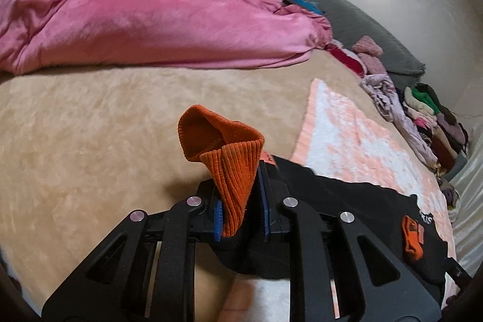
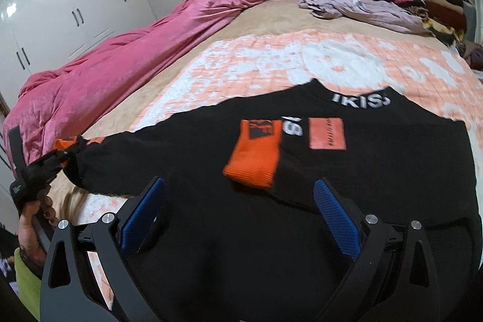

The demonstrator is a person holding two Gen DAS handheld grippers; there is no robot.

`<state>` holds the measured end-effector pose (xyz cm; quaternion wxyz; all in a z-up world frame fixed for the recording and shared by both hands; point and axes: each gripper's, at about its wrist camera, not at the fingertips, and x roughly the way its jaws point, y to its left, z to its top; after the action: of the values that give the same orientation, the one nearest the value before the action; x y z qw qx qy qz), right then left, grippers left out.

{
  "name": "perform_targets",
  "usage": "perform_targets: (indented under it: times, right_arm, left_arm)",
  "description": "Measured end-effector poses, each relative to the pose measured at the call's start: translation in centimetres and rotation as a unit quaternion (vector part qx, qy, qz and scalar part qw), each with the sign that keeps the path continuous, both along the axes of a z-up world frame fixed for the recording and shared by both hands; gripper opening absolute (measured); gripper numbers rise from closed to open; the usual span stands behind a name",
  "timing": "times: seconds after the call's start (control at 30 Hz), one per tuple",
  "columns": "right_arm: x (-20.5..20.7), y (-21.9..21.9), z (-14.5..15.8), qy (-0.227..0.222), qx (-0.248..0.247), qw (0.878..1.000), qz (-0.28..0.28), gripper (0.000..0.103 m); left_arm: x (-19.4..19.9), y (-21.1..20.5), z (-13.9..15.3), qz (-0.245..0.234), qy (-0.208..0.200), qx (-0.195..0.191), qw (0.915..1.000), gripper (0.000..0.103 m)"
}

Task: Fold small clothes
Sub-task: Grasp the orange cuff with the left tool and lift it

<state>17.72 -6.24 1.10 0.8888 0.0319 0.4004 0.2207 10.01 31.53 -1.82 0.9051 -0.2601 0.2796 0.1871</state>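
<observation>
left claw point(image 1: 240, 201) clamps the black sweatshirt's point(image 2: 332, 186) orange cuff point(image 1: 229, 171) above the bed point(image 1: 90, 125); right claw point(image 2: 238, 219) hovers wide open, holding nothing.

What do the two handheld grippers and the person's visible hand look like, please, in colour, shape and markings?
Both the left gripper and right gripper are matte black linkage frames with cut-out slots and round silver pivot pins. Their fingers carry blue, mesh-textured pads. No cables show. The person's left hand is bare, with dark nail polish and a lime-green sleeve below it.
</observation>
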Motion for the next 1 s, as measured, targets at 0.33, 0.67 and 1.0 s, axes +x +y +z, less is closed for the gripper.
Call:
perform_targets:
  times: [0.33,0.67,1.0]
  right_arm:
    - [-0.6,-4.6,0.4,0.006,0.022,0.999,-0.046,0.098]
    - [-1.4,-9.4,1.3,0.005,0.054,0.995,-0.078,0.098]
    - [-2.6,-14.6,1.8,0.005,0.097,0.989,-0.11,0.098]
  left_arm:
    - [0.3,-4.5,3.1,-0.054,-0.027,0.027,0.9978,0.01]
    - [0.7,-11.0,5.3,-0.123,-0.031,0.059,0.9901,0.01]
    - [1.7,-19.5,6.9,-0.202,-0.017,0.106,0.9735,0.01]
